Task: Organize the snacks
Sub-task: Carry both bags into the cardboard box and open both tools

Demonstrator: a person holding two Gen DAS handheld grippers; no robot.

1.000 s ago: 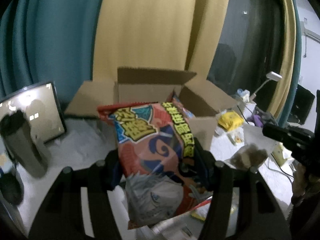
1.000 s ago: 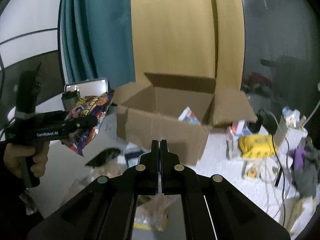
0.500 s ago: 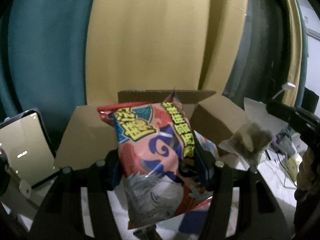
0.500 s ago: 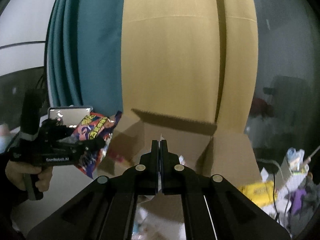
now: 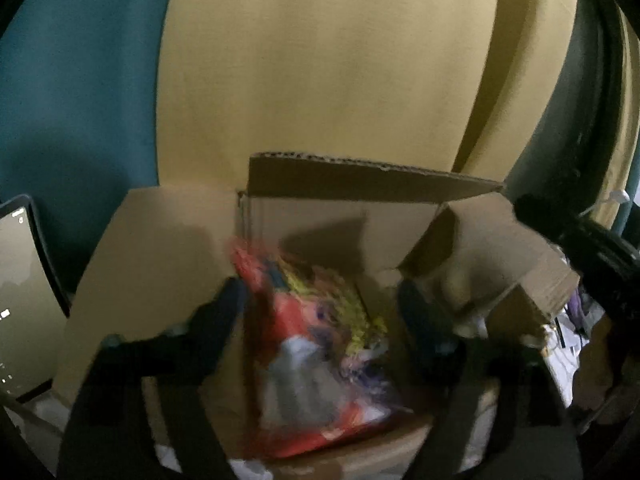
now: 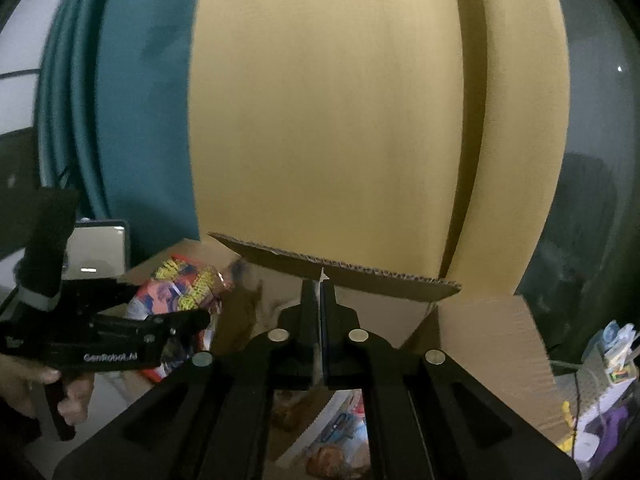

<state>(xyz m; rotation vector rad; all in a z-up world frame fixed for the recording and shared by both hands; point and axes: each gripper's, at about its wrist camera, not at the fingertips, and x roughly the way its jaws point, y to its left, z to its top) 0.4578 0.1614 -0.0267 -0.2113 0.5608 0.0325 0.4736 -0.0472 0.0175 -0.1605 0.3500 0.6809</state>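
Note:
An open cardboard box (image 5: pixel 328 220) stands ahead, its flaps spread. My left gripper (image 5: pixel 320 304) is open over the box, and a blurred red and blue snack bag (image 5: pixel 324 348) is dropping between its fingers into the box. In the right wrist view the left gripper (image 6: pixel 192 320) sits at the box's left side with the bag (image 6: pixel 180 284) at its tip. My right gripper (image 6: pixel 319 292) is shut on the thin edge of a clear snack packet (image 6: pixel 320 364), which hangs below its fingers over the box (image 6: pixel 480 340).
A tablet screen (image 5: pixel 20 300) stands left of the box. Teal and yellow curtains (image 6: pixel 320 120) hang behind. Clutter, cables and packets (image 6: pixel 600 400) lie right of the box. Other snacks (image 6: pixel 332 444) lie inside the box.
Both grippers have moved forward over the box. My left gripper has opened and the red bag has slipped down out of its grip. My right gripper stays shut on its packet.

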